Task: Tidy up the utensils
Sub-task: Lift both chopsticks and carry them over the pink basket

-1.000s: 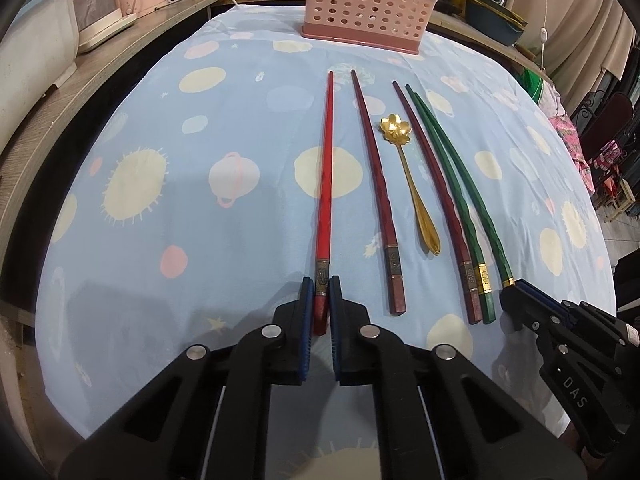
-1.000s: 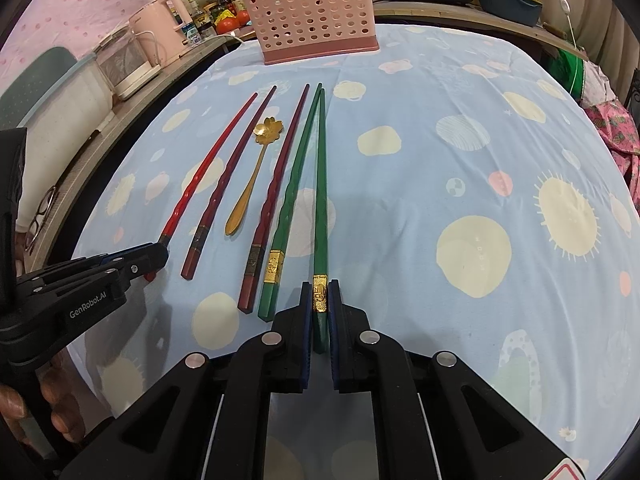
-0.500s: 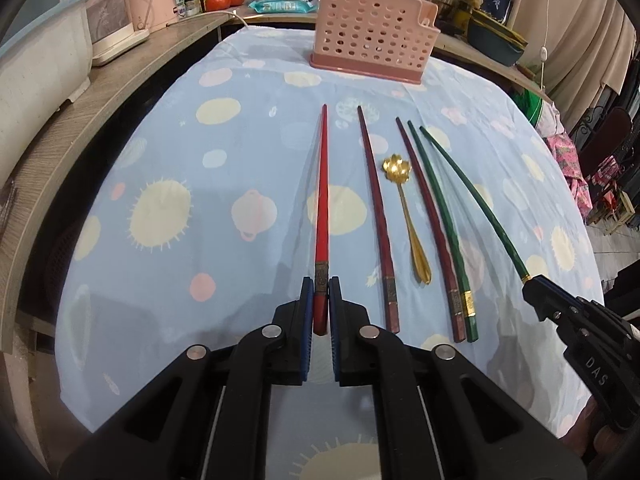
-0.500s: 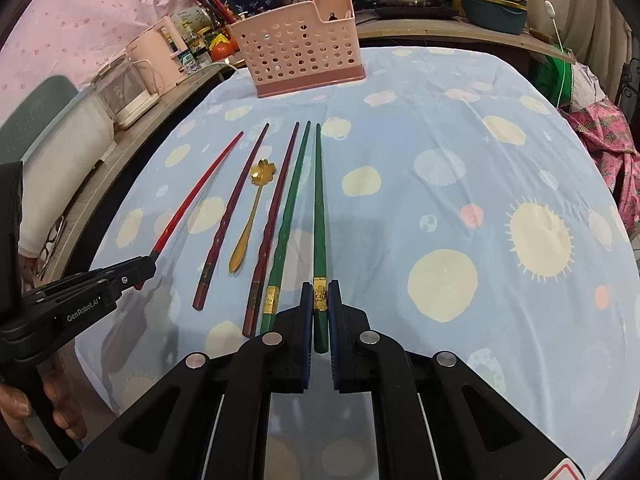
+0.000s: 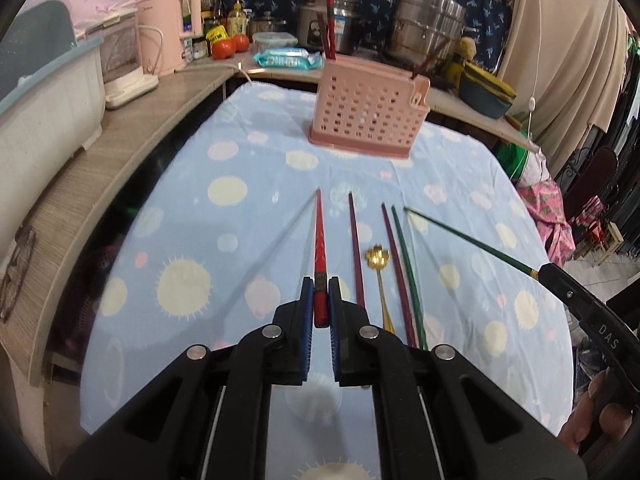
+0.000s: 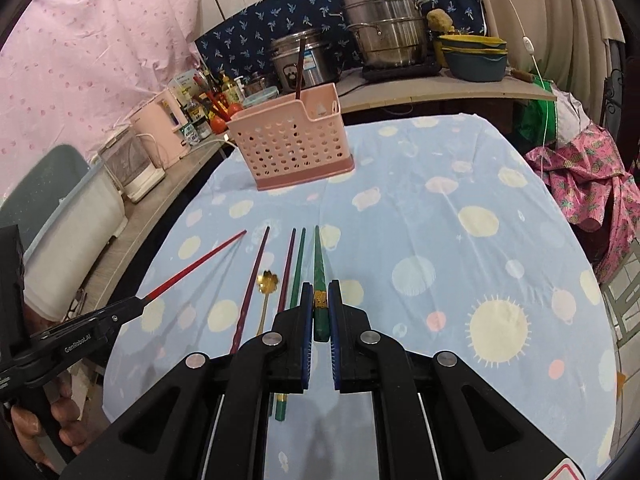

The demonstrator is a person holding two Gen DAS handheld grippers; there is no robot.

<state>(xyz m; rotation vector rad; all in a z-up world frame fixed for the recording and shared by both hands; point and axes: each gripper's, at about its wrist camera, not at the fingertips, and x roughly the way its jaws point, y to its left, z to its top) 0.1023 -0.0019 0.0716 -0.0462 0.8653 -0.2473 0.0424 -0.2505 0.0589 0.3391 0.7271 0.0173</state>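
Observation:
My left gripper is shut on the thick end of a red chopstick and holds it lifted above the blue spotted tablecloth. My right gripper is shut on a green chopstick, also lifted. Each held chopstick shows in the other view: the green chopstick and the red chopstick. Two dark red chopsticks, a green chopstick and a gold flower spoon lie on the cloth. The pink perforated utensil basket stands at the far end, with chopsticks in it.
A counter on the left carries a white tub and a pink kettle. Steel pots, tomatoes and bowls stand behind the basket. Pink cloth hangs off the table's right edge.
Both grippers have risen with their chopsticks, whose tips have lifted off the cloth. Both views have tilted up toward the basket and the back counter.

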